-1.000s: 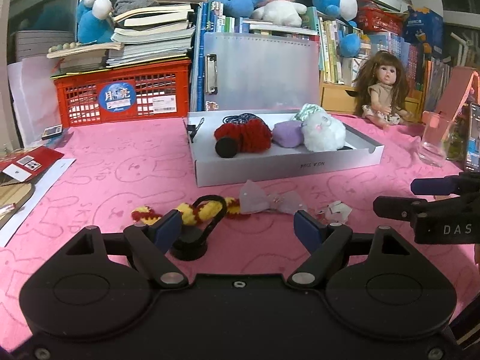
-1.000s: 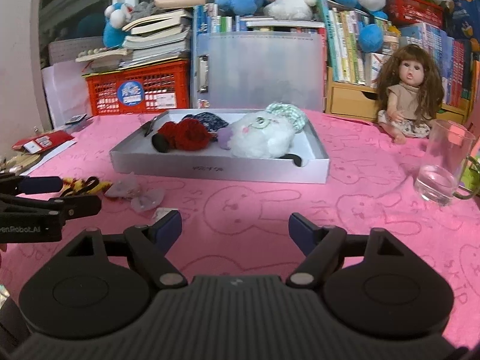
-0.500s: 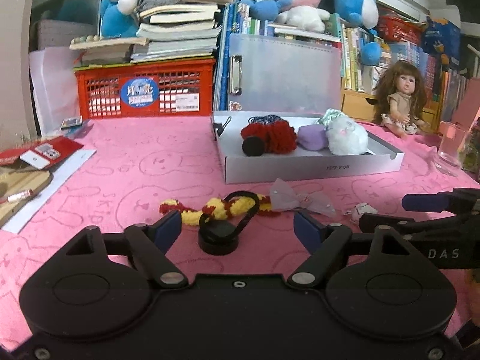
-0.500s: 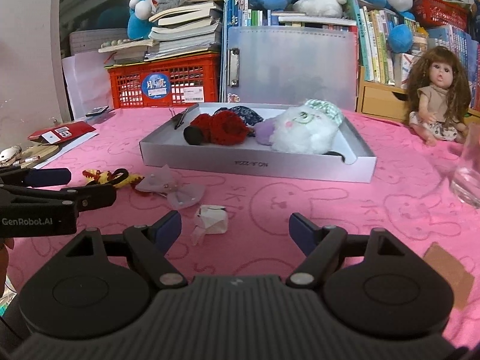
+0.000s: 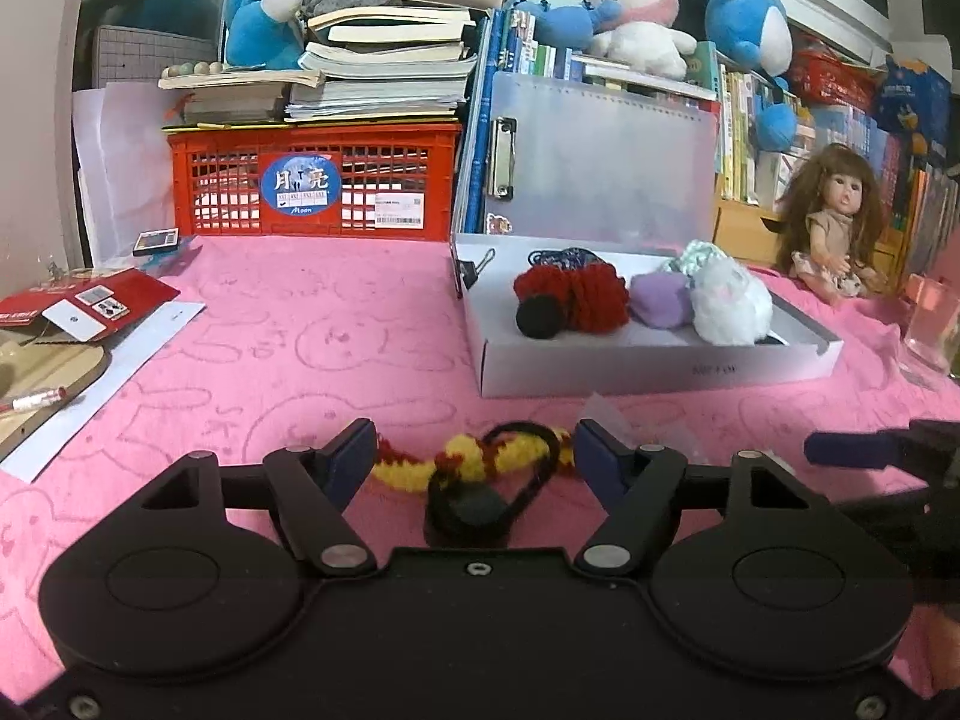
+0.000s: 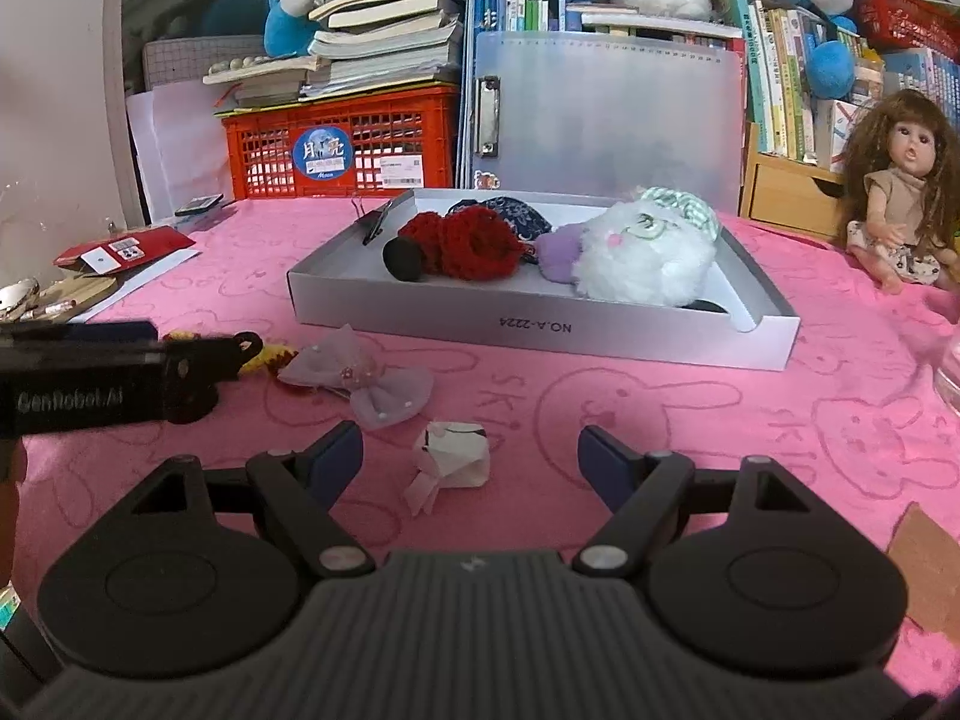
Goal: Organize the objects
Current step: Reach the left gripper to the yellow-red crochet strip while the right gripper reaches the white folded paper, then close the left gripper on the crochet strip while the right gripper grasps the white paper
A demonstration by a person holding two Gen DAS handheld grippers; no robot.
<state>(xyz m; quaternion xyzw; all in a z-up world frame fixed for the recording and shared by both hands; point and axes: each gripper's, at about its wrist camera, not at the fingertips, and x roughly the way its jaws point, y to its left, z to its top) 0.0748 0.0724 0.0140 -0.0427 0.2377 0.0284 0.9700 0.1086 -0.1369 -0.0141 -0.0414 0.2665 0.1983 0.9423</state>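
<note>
My left gripper (image 5: 474, 456) is open, its jaws on either side of a black hair tie (image 5: 486, 498) and a yellow-and-red fuzzy tie (image 5: 456, 462) on the pink cloth. My right gripper (image 6: 471, 456) is open around a small white folded paper piece (image 6: 453, 456). A lilac bow (image 6: 360, 378) lies just beyond it. The white box (image 6: 540, 330) holds a red pom-pom item (image 6: 462, 243), a purple piece (image 6: 555, 252) and a white fluffy toy (image 6: 642, 255). The left gripper shows at the left of the right wrist view (image 6: 204, 354).
A red crate (image 5: 312, 180) with books on top, a clipboard folder (image 5: 594, 156) and a doll (image 5: 834, 222) stand behind the box. A glass (image 5: 933, 324) is at the right. A red card (image 5: 84, 306), paper and a wooden board lie at the left.
Both grippers have moved forward and down. The hair tie now sits between my left jaws and the paper piece between my right jaws. Both stay open.
</note>
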